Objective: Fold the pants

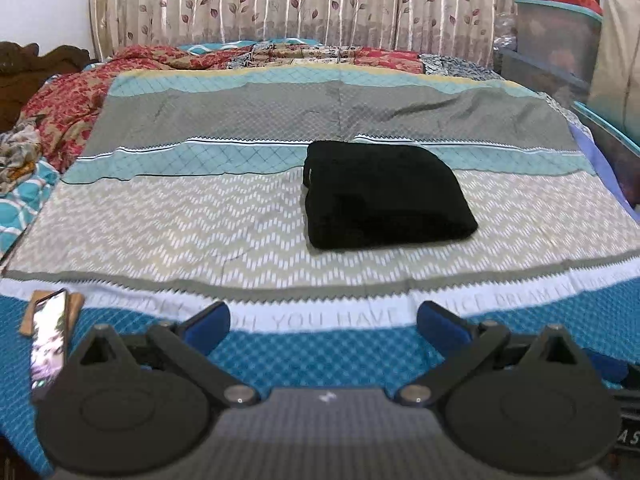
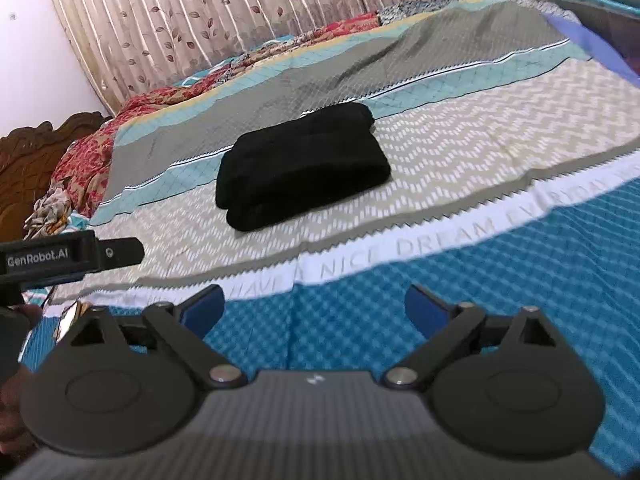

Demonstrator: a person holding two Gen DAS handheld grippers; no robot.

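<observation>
Black pants (image 1: 384,196) lie folded into a compact rectangular bundle on the patterned bedspread (image 1: 180,220), right of centre in the left wrist view. They also show in the right wrist view (image 2: 300,168), ahead and slightly left. My left gripper (image 1: 323,322) is open and empty, held back over the blue near band of the bedspread. My right gripper (image 2: 314,306) is open and empty, also well short of the pants. The body of the left gripper (image 2: 72,258) shows at the left edge of the right wrist view.
A phone (image 1: 50,344) lies on the near left of the bed. Crumpled red floral bedding (image 1: 80,96) is heaped along the far and left sides. Plastic storage bins (image 1: 556,40) stand at the right. A leaf-print curtain (image 1: 280,4) hangs behind the bed.
</observation>
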